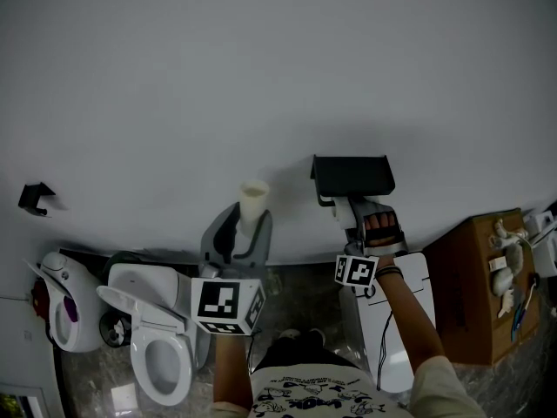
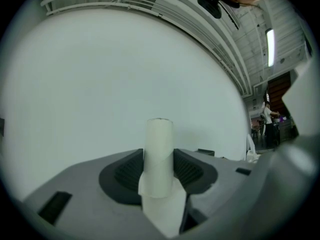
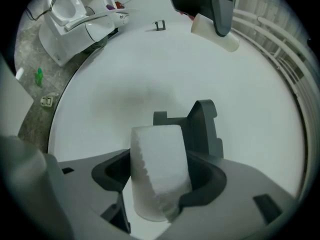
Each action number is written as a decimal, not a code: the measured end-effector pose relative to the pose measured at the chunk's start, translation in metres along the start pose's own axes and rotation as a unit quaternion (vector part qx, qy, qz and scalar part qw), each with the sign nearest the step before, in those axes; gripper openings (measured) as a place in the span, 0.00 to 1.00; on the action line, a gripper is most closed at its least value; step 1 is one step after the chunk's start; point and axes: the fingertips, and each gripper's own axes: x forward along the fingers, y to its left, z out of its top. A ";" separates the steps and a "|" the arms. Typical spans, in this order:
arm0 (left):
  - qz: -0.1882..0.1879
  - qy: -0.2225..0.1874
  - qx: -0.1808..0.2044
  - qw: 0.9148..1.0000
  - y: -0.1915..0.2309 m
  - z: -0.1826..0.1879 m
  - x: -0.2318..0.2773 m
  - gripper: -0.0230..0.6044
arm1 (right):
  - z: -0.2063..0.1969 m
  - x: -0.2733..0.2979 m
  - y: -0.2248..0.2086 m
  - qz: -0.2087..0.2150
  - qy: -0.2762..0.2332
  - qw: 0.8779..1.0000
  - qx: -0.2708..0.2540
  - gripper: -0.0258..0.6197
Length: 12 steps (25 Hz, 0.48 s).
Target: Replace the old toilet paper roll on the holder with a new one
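Now, left claw (image 2: 159, 170): closed on a cardboard tube, one dark pad against each side of it; it is held out level in front of the wall.
Cardboard tube (image 2: 159, 154): nearly bare, standing upright between the left claw's pads, with a loose wrap of white paper round its lower part. Its top stands well above the pads. From the head view it is to the left of the holder and clear of it.
Right claw (image 3: 161, 170): closed on a new roll, with the pads against the roll's two sides.
New roll (image 3: 160, 189): full and white, standing on end in the right claw with its torn sheet edge facing the camera. It is just in front of the holder; whether the two touch cannot be told.
Holder (image 1: 352, 175): dark, fixed to the wall, with nothing on it. From the head view the right claw's tips are just below it. In the right gripper view it rises right behind the new roll's far right edge.
Wall (image 1: 261, 77): plain white, with a small black hook (image 1: 35, 198) far off to the left.
Toilet (image 1: 161, 355): white, on the floor below the left claw.
Cardboard box (image 1: 474, 286): brown, at the right, well apart from the holder.
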 end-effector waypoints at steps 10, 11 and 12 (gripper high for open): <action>-0.008 -0.001 -0.003 1.000 -0.001 0.000 -0.001 0.34 | 0.007 -0.007 0.002 0.008 0.006 0.999 0.047 0.51; -0.009 -0.002 -0.003 1.000 -0.001 0.000 0.000 0.34 | 0.009 -0.009 0.004 0.011 0.002 0.999 0.048 0.51; -0.010 -0.002 -0.004 1.000 -0.001 0.000 0.000 0.34 | 0.011 -0.011 0.005 0.011 0.000 0.999 0.048 0.51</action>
